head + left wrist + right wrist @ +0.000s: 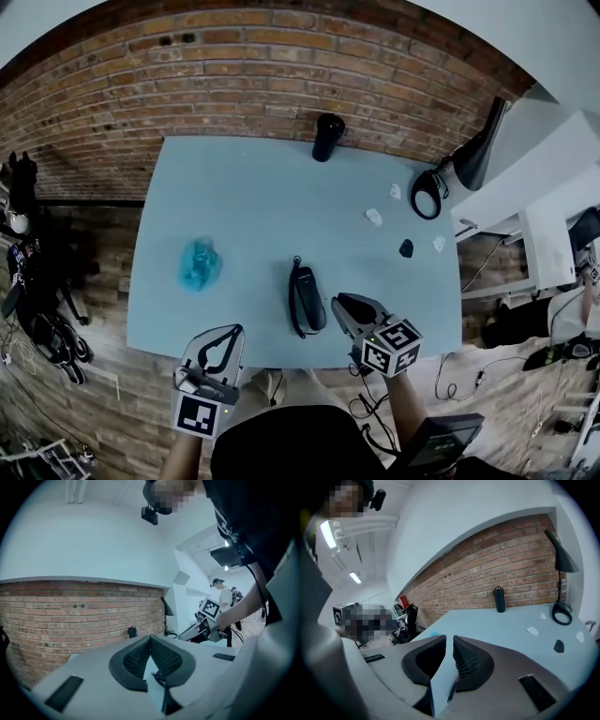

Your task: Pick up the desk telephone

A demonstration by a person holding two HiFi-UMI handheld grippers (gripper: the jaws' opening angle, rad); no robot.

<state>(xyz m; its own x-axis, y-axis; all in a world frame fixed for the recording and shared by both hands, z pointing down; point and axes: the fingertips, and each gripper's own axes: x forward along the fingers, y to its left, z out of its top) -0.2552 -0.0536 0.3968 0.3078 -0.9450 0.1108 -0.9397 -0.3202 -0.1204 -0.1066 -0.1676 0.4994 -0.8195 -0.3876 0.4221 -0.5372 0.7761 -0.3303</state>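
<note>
Both tips of the L claw (234, 329) are seen pressed together, nothing between; it is held over the near edge of the table (244, 197), left of the phone (306, 298) and apart from it. R claw (339, 302) is seen w/ jaws a sliver apart, empty, tips just right of the phone. The phone is laid flat near the front edge, approx. mid-table. A blue wad (200, 264) is seen further left, a bottle (328, 137) at the far edge by the brick wall.
</note>
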